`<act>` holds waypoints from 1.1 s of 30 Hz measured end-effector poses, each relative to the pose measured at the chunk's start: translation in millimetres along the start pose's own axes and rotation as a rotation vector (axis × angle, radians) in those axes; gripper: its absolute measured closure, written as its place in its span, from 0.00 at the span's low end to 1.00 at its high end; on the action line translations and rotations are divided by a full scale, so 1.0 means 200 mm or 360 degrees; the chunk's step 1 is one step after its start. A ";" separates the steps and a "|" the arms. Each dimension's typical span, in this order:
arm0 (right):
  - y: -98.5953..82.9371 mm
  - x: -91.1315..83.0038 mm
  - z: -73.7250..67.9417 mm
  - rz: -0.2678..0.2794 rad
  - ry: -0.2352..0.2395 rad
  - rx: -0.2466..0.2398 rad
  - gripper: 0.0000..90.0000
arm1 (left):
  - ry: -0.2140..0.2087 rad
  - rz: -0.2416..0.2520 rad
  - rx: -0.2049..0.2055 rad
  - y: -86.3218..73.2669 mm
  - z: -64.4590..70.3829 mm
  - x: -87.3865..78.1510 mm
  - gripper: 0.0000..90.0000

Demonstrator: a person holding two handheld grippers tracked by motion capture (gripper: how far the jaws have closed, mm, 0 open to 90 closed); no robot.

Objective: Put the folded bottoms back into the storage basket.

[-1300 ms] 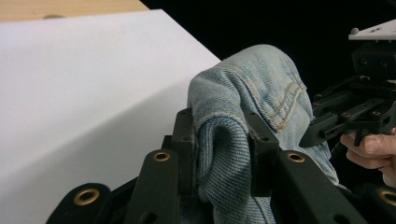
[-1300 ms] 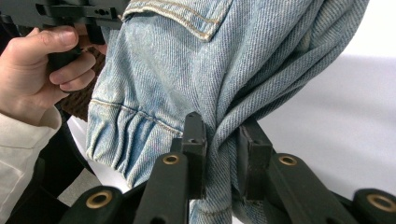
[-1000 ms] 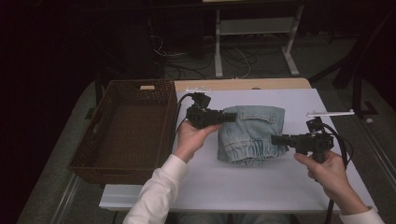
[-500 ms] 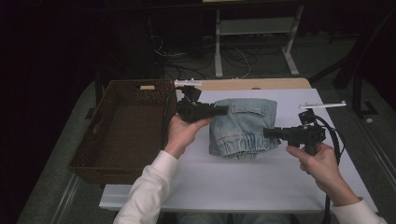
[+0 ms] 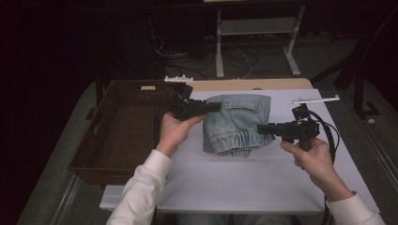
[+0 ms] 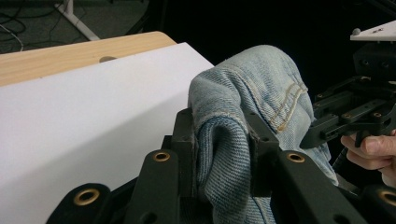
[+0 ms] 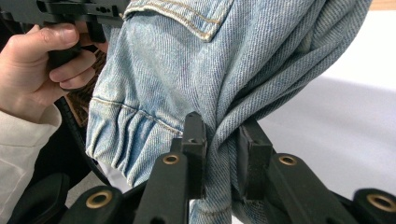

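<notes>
The folded denim garment (image 5: pixel 238 123) hangs just above the white table (image 5: pixel 263 187), right of the wicker basket (image 5: pixel 117 136). The left gripper (image 5: pixel 217 107) pinches its left edge, the right gripper (image 5: pixel 261 129) its right edge, both clamped on cloth. No writing is legible.

Folded denim garment (image 5: pixel 238 123): in the left gripper view its lower part is cut off by the bottom edge; in the right gripper view its top runs past the upper edge. Left gripper (image 6: pixel 224 154) and right gripper (image 7: pixel 219 154): the pinched folds hide the inner faces of the jaws in their own views. Wicker basket (image 5: pixel 94 140): the left forearm covers its near right corner in the high view. Small white item (image 5: pixel 148 87) on the basket's far rim, upper left centre: too small to identify.
</notes>
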State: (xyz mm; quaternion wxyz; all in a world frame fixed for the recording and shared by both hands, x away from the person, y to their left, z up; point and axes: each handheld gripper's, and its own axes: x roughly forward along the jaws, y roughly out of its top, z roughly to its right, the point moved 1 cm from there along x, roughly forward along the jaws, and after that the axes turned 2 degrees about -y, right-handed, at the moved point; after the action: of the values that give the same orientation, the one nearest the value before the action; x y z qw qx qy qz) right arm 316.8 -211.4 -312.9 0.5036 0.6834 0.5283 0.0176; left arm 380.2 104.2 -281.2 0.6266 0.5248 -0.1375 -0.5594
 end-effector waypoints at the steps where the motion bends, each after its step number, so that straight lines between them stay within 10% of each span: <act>1: 0.00 0.00 0.00 0.0002 0.0002 0.0000 0.83 | 0.0002 -0.0002 0.0001 0.00 0.00 -0.01 0.77; 33: 0.17 0.18 -0.21 0.0025 0.0100 -0.0103 0.83 | 0.0131 0.0077 0.0031 0.08 -0.05 -0.34 0.77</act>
State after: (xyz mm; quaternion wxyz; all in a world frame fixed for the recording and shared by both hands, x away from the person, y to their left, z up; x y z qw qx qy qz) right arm 333.3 -155.3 -287.0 0.5082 0.6702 0.5376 0.0602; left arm 372.8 163.7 -244.3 0.6400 0.5499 -0.1298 -0.5207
